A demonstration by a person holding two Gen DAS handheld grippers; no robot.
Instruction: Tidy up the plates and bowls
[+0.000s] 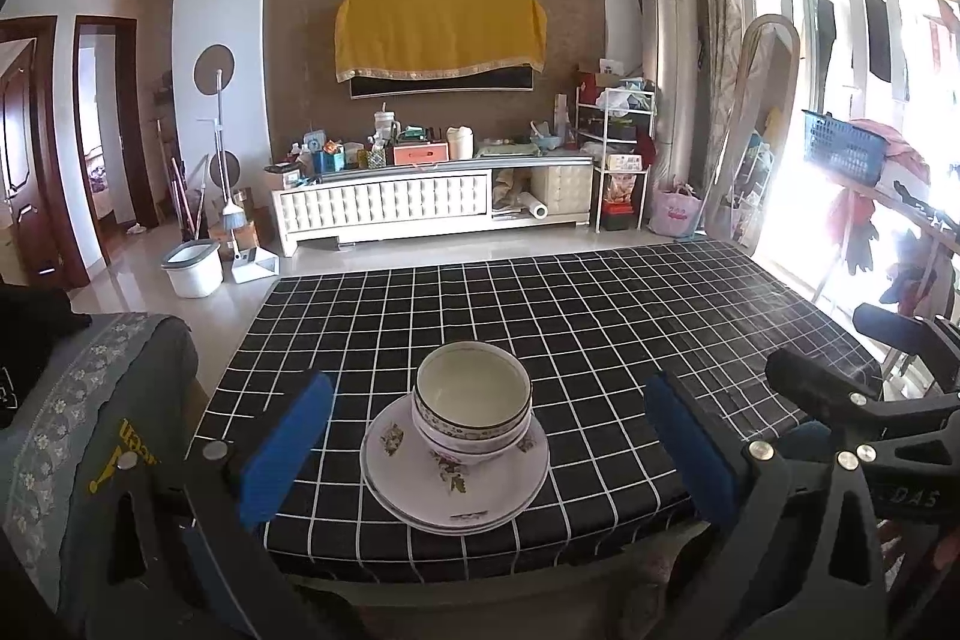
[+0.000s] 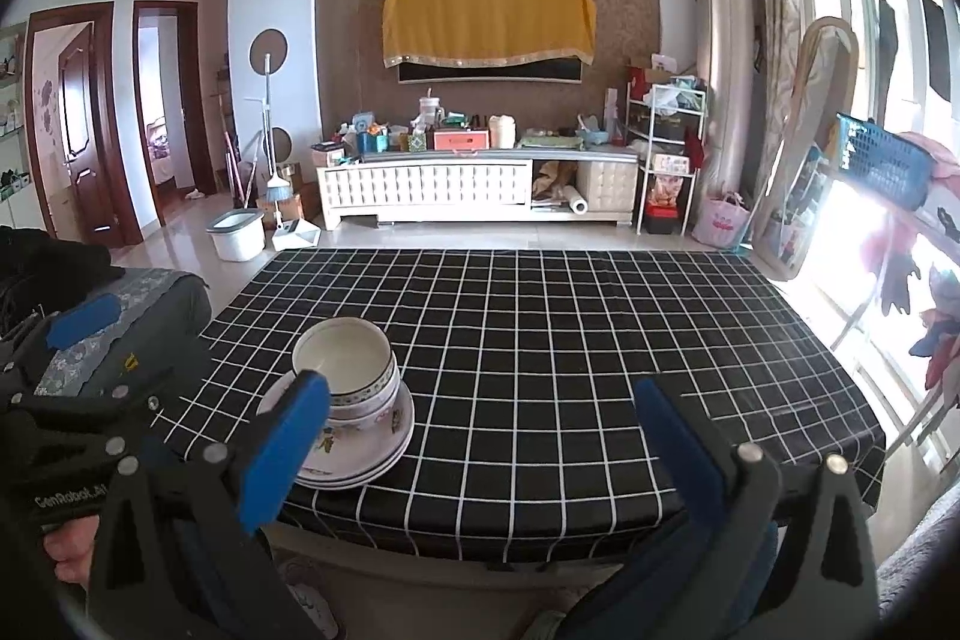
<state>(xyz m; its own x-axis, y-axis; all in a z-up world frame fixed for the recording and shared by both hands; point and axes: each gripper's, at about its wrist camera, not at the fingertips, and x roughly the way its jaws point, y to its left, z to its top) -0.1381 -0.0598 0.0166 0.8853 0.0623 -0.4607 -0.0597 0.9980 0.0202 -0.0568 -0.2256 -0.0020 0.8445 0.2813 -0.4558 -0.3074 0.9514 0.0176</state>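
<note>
Nested white bowls (image 1: pixel 474 403) with dark patterned rims sit on a stack of white floral plates (image 1: pixel 447 490) near the front edge of the table with the black checked cloth (image 1: pixel 600 316). My left gripper (image 1: pixel 489 445) is open and empty, its blue pads either side of the stack, held back from it. In the right wrist view the bowls (image 2: pixel 348 370) and plates (image 2: pixel 366 451) lie at the left, partly behind a blue pad. My right gripper (image 2: pixel 480 451) is open and empty, to the right of the stack.
A grey sofa arm with a floral cover (image 1: pixel 90 400) lies left of the table. A white bucket (image 1: pixel 192 268) and dustpan stand on the floor beyond. A TV cabinet (image 1: pixel 420 202) lines the far wall. A clothes rack with a blue basket (image 1: pixel 846 148) stands at the right.
</note>
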